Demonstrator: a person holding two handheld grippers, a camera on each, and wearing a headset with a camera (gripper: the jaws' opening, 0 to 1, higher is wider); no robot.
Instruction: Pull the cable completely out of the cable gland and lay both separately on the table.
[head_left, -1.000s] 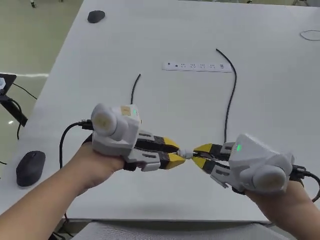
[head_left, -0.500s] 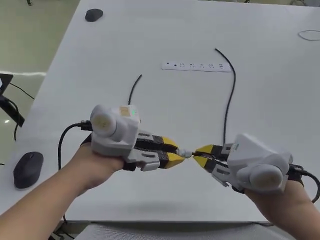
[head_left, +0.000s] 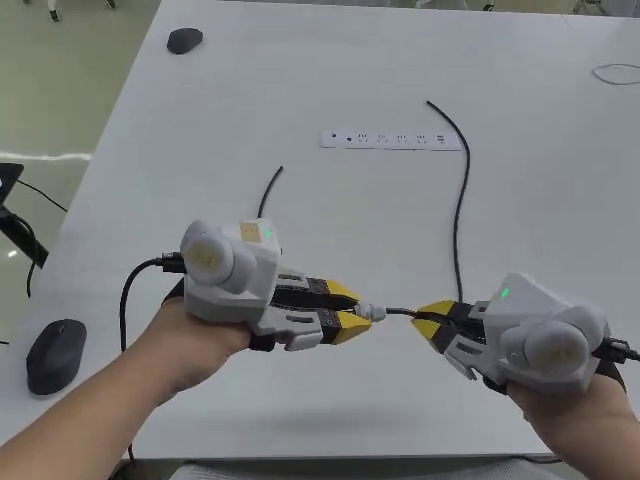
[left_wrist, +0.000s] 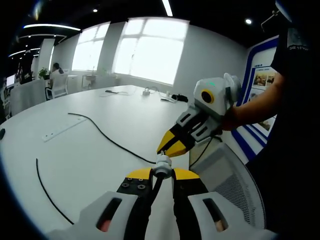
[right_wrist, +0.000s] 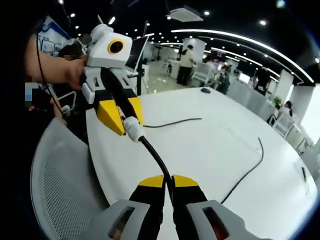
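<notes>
Though tiny in head view, cable gland (left_wrist: 162, 164) tight in left tool (left_wrist: 162, 174), cable (right_wrist: 151, 150) in right tool (right_wrist: 168, 180).

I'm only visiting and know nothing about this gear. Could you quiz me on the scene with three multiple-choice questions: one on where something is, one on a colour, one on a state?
1. Where is the white power strip?
A. On the table, beyond both grippers
B. Clamped in a gripper
C. On the floor

2. What colour is the cable held by the right gripper?
A. Red
B. White
C. Black

3. What state is the cable gland in?
A. Lying loose on the table
B. Held by the left gripper, cable inside it
C. Held, cable fully out

Answers: 1 A, it lies flat on the tabletop farther off. 2 C, a black line runs into the shut yellow jaws. 3 B, the cable runs unbroken from the gland to the right gripper.
</notes>
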